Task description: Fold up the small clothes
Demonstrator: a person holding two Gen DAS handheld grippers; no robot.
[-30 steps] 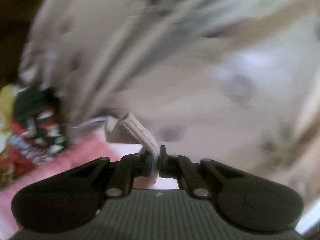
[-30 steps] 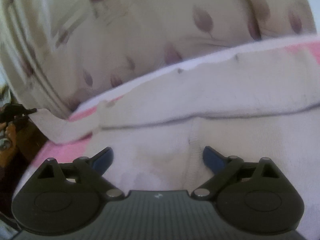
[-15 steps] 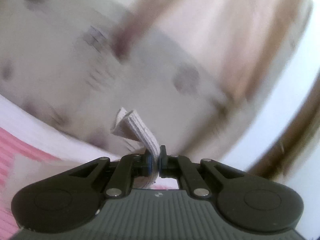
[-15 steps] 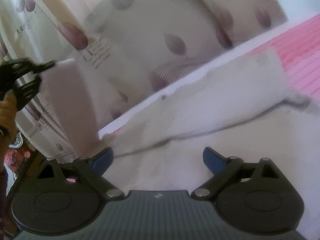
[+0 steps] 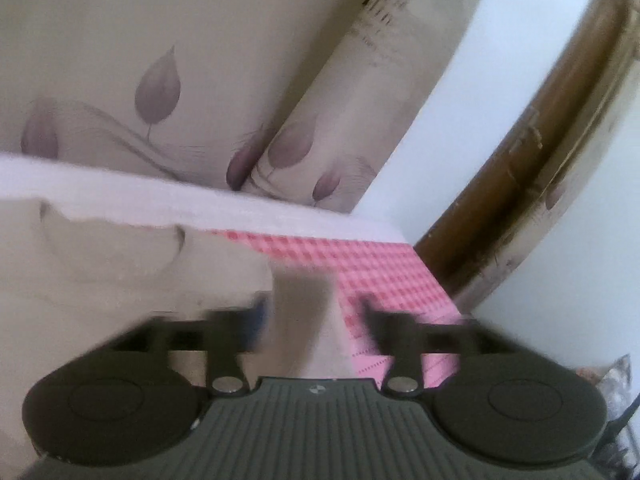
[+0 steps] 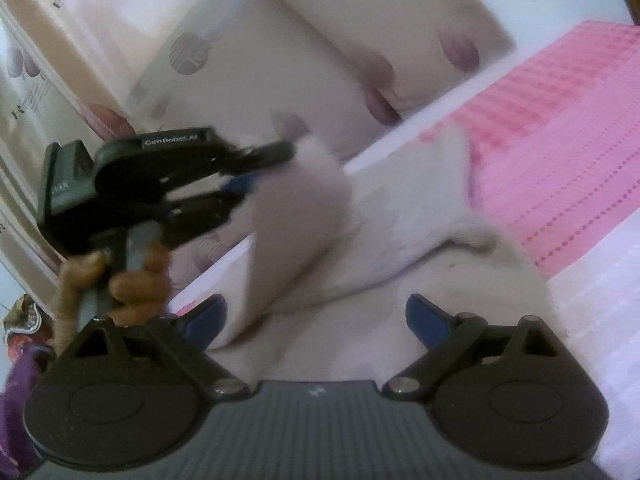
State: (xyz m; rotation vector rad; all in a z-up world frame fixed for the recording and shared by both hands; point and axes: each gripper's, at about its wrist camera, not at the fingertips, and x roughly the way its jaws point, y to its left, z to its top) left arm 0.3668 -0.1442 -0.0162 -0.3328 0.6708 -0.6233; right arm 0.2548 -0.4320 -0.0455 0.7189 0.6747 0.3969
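Observation:
A small cream garment lies on a pink checked cloth over the bed. In the left wrist view the garment spreads to the left, and a blurred flap of it hangs between the parted fingers of my left gripper, which is open. In the right wrist view the left gripper hovers beside that raised flap. My right gripper is open and empty, low over the near part of the garment.
A curtain with purple leaf print hangs behind the bed. A white wall and a brown wooden frame stand at the right. The bed's white edge runs behind the garment. The person's hand holds the left gripper.
My left gripper has opened and let go of the ribbed cuff it was holding. It swung right over the bed. The garment's flap now falls loose. The right gripper stayed open.

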